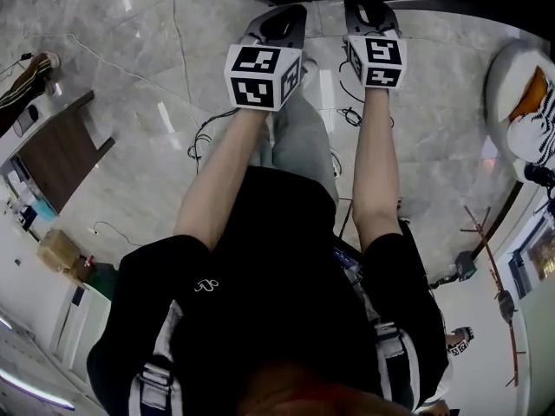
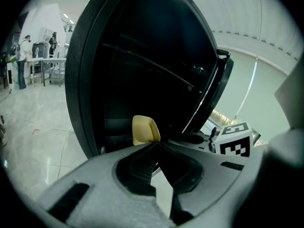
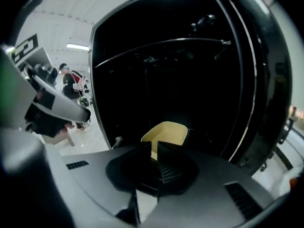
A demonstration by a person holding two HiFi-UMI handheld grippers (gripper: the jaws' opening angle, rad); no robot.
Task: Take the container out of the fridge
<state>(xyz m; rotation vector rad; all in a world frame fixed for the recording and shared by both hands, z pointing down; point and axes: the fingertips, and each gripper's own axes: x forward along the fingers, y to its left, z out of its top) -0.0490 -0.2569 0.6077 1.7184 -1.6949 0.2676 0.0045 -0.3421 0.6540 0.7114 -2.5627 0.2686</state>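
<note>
Yellow container [image 3: 167, 131] sits low in the fridge [image 3: 199, 80]: my left claw [image 2: 157, 143] and right claw [image 3: 155, 145] are closed and empty, so I should open one before reaching in.

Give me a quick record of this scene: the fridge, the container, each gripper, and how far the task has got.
fridge: open, dark inside
container: pale yellow, low inside the fridge, nothing touching it
left gripper: jaws together, empty, facing the fridge
right gripper: jaws together, empty, pointed at the container
task: container not yet taken out
</note>
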